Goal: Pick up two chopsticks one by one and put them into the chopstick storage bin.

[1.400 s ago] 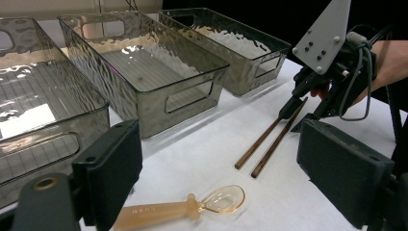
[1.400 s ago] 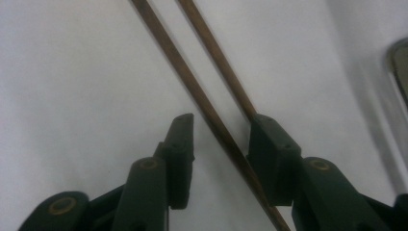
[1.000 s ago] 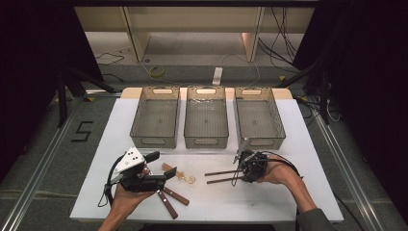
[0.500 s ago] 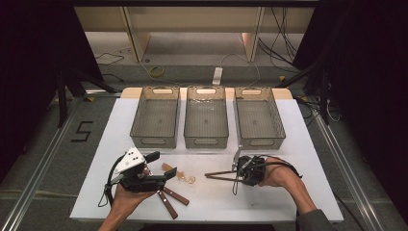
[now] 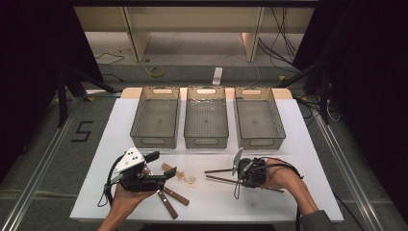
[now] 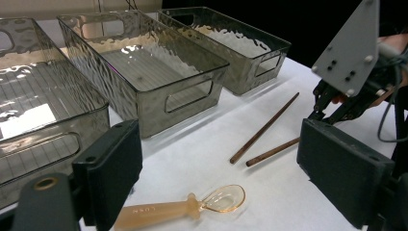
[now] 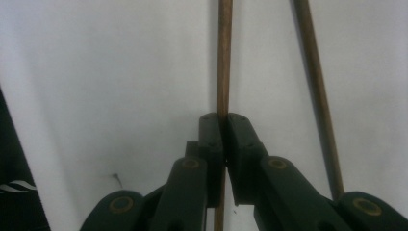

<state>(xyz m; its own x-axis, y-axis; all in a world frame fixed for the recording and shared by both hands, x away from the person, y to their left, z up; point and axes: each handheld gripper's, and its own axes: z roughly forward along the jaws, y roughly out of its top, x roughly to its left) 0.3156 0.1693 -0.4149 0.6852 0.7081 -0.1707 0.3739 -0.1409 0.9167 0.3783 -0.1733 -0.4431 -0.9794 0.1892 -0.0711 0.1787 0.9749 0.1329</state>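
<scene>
In the high view, the right gripper (image 5: 239, 176) sits at the lower right of the frame on the white table (image 5: 298, 144), its jaws having just closed onto one of two chopsticks (image 5: 221, 170) that lie side by side right of centre; the left gripper (image 5: 161, 178) rests at the lower left, jaws apart and holding nothing, beside a small amber spoon (image 5: 180, 175) and two brown-handled utensils (image 5: 171, 201). Three clear bins (image 5: 206, 139) line the upper middle, and a "5" (image 5: 82, 131) is marked on the floor at the left. In the left gripper view, the spoon (image 6: 183, 208) lies at the bottom centre between the wide-open jaws, faint raised lettering on its handle too blurred to read; both chopsticks (image 6: 263, 130) run diagonally at centre right toward the right gripper (image 6: 332, 103). In the right gripper view, the pads are pinched tight on one chopstick (image 7: 223, 57) running up the middle, the second chopstick (image 7: 317, 96) lying free on the right. To lift well, I would raise it slowly and level, since a thin round stick may swivel or slip, and keep clear of its neighbour.
</scene>
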